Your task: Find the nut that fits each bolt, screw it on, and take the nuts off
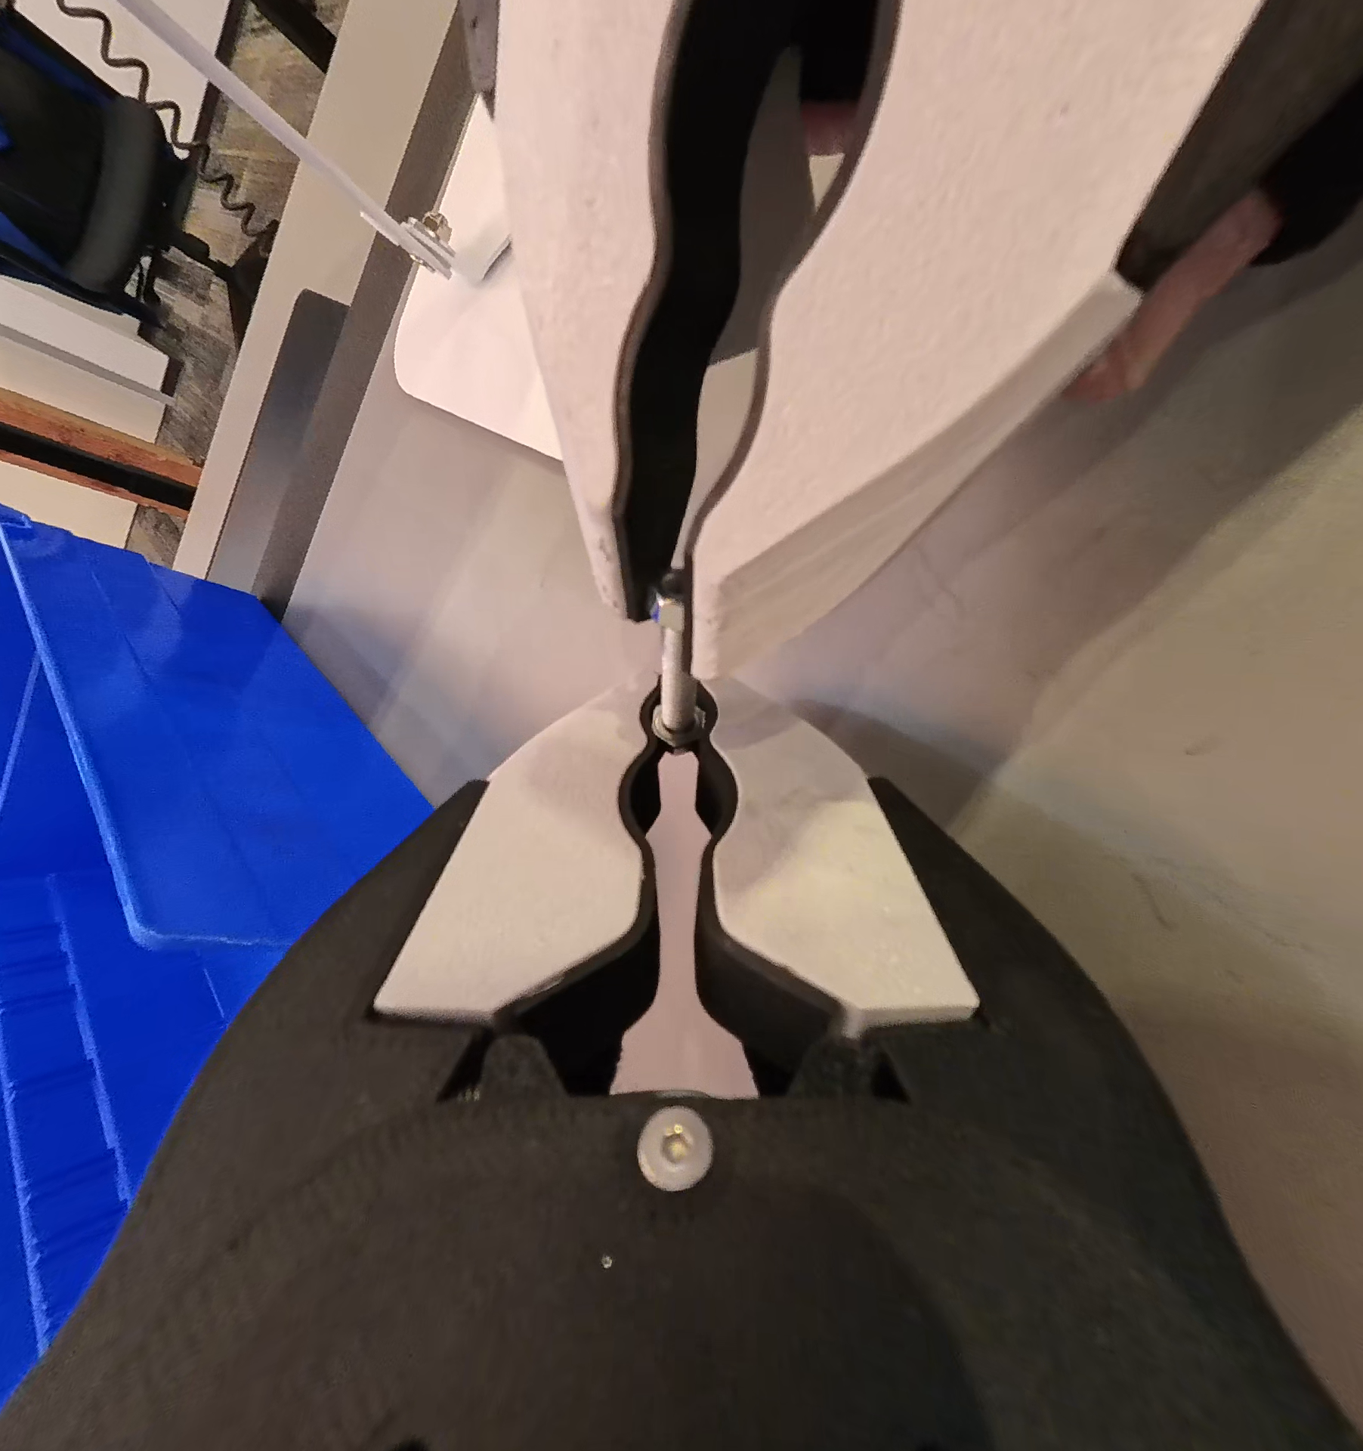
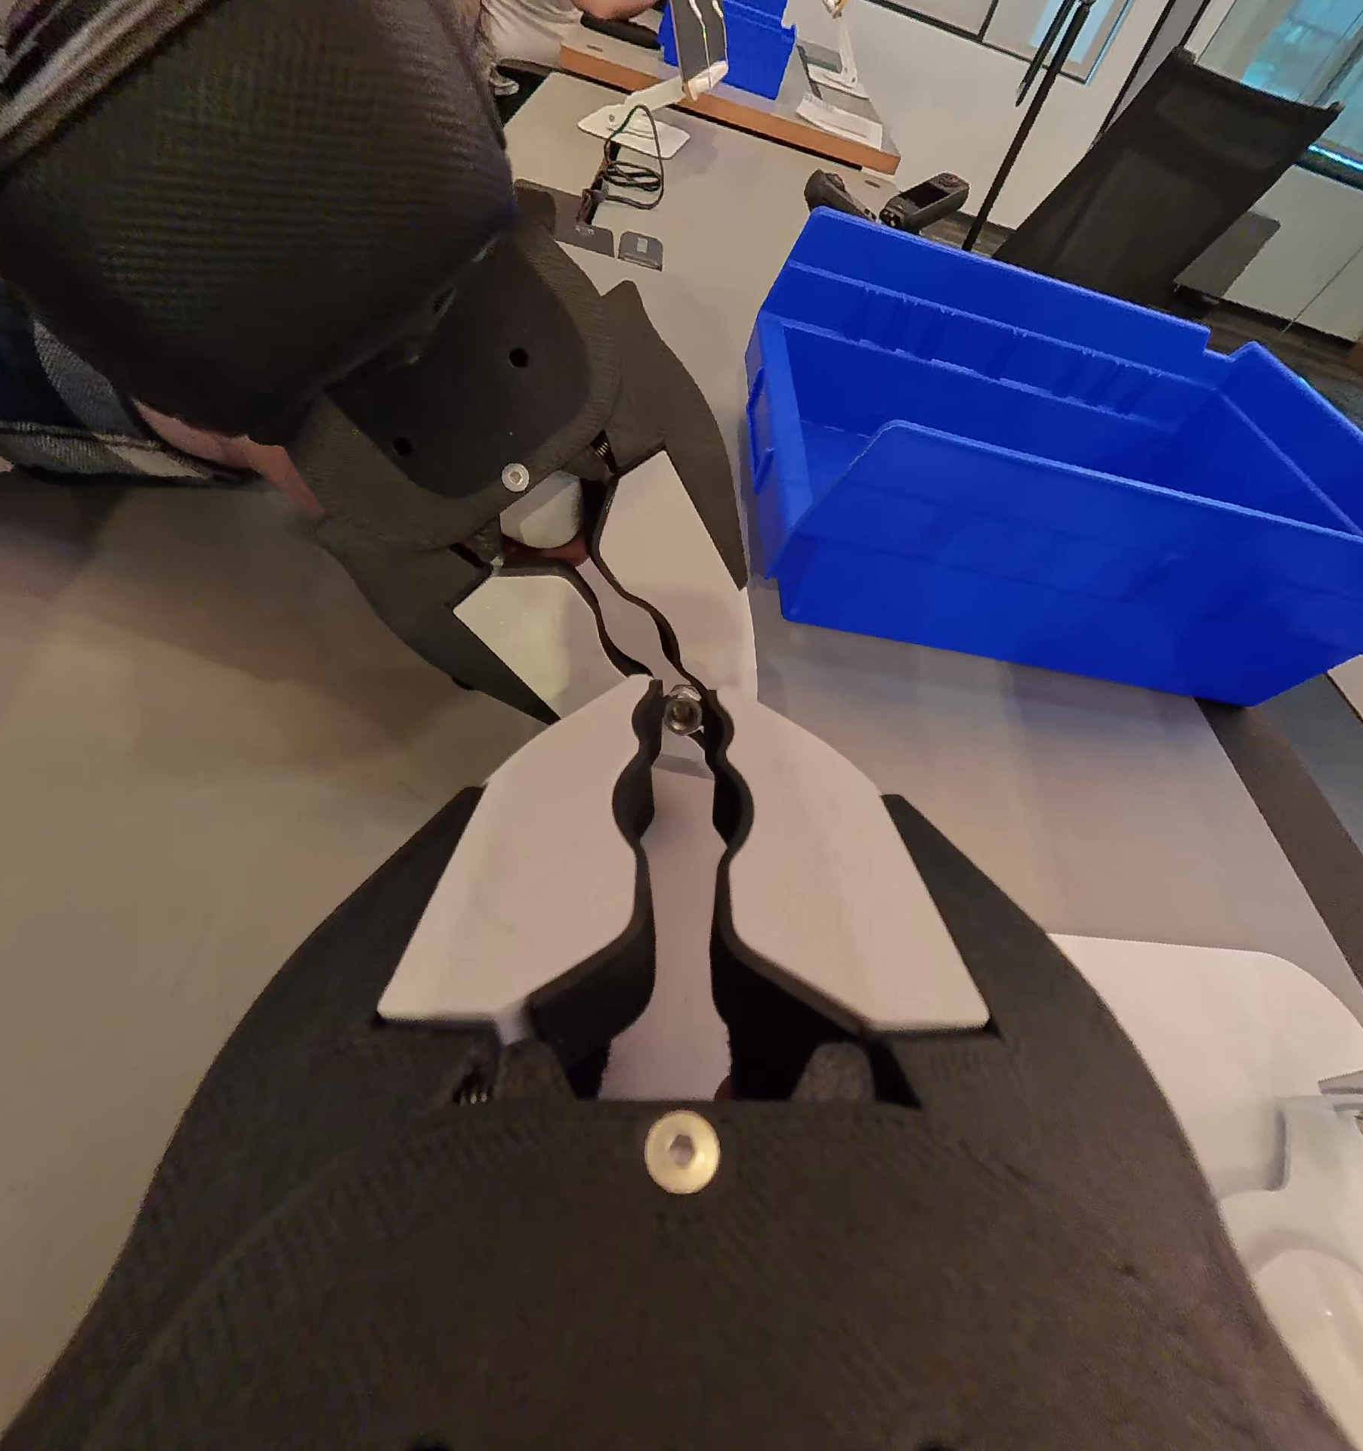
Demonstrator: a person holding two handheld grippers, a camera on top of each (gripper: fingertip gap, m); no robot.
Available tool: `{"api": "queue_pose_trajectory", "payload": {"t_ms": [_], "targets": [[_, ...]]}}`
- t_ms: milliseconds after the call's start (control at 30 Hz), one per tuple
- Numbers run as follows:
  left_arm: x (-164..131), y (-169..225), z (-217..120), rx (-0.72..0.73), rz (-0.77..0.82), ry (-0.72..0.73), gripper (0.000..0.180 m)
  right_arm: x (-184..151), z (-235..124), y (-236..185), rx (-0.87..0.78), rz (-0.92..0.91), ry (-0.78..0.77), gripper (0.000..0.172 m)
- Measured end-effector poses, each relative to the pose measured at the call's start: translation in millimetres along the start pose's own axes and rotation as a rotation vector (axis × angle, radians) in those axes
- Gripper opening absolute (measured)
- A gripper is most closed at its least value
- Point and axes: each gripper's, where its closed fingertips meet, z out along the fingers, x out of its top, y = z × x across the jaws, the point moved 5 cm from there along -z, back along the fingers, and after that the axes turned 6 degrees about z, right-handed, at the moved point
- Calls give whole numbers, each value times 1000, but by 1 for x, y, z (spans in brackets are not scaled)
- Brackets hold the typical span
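Steel bolt [image 1: 674, 691] clamped between the left fingers [image 1: 584, 754], nut [image 2: 682, 713] between the right fingers [image 2: 584, 754]: keep both coaxial while twisting.

You see a deep blue plastic storage bin [image 2: 1055, 502] standing on the grey desk [image 2: 192, 746], with a black mesh office chair [image 2: 1165, 173] well behind it.
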Motion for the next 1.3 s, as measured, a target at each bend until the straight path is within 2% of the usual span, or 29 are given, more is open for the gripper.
{"api": "queue_pose_trajectory", "payload": {"t_ms": [233, 600, 1300], "targets": [[0, -3, 0, 45, 13, -26, 4, 0, 0, 2, -24, 27, 5, 10], [0, -9, 2, 146, 56, -86, 3, 0, 3, 6, -59, 173, 36, 10], [2, -9, 3, 130, 39, -67, 3, 2, 3, 5, -76, 128, 39, 10]]}}
